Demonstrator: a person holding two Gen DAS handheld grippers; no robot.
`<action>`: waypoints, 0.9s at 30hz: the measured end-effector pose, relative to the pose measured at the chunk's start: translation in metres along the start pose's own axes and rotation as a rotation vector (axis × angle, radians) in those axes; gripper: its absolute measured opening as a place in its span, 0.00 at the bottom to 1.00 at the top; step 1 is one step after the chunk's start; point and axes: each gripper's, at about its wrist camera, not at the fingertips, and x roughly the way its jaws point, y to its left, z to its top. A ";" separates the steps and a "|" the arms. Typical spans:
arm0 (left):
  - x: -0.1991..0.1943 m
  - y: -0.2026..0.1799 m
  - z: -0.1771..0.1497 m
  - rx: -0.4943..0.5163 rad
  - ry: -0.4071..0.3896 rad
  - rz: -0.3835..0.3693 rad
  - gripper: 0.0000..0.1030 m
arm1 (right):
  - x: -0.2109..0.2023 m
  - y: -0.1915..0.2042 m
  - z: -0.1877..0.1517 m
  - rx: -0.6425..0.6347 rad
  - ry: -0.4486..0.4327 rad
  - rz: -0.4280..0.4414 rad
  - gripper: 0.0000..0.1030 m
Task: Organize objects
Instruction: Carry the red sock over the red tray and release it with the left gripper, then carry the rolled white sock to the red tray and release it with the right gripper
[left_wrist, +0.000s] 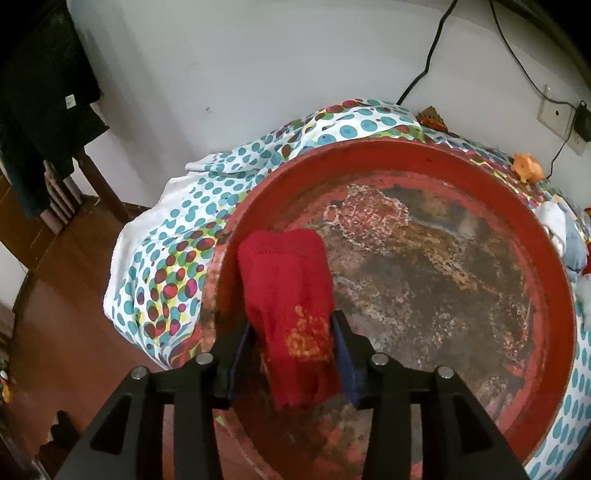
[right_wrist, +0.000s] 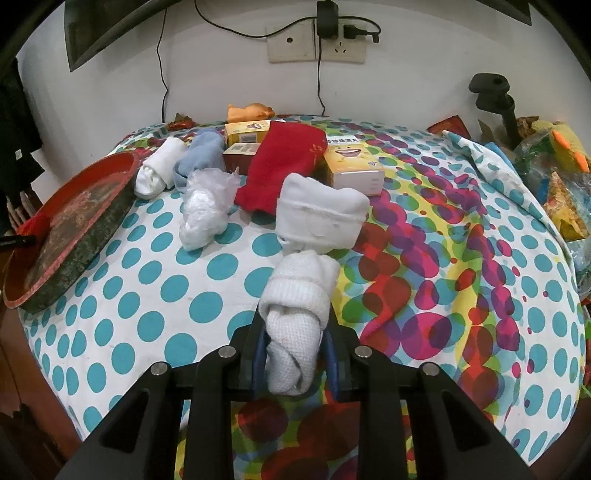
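My left gripper (left_wrist: 293, 332) is shut on a rolled red sock (left_wrist: 288, 288) and holds it over the left rim of a worn round red tray (left_wrist: 554, 280). The tray also shows at the left of the right wrist view (right_wrist: 122, 166). My right gripper (right_wrist: 295, 332) is shut on a rolled white sock (right_wrist: 295, 295) above the dotted bedsheet (right_wrist: 147, 295). Beyond it lie another white sock roll (right_wrist: 317, 218), a second red sock (right_wrist: 284, 166), a small white sock (right_wrist: 155, 173), a light blue sock (right_wrist: 203, 155) and a crumpled clear plastic bag (right_wrist: 203, 210).
Small cardboard boxes (right_wrist: 354, 166) and an orange toy (right_wrist: 247, 110) sit at the back by the wall. A wall socket with plugs (right_wrist: 317, 44) is above them. Bags and a plush toy (right_wrist: 565, 147) crowd the right edge. Wooden floor (left_wrist: 74, 295) lies left of the bed.
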 end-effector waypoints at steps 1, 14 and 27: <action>-0.003 0.001 -0.002 -0.005 -0.008 -0.001 0.41 | -0.001 0.000 0.000 0.000 0.001 -0.002 0.24; -0.095 -0.030 -0.045 0.059 -0.165 0.037 0.50 | -0.015 0.011 0.004 -0.003 -0.023 0.025 0.24; -0.112 -0.052 -0.062 0.090 -0.158 -0.036 0.56 | -0.025 0.081 0.029 -0.089 -0.031 0.137 0.24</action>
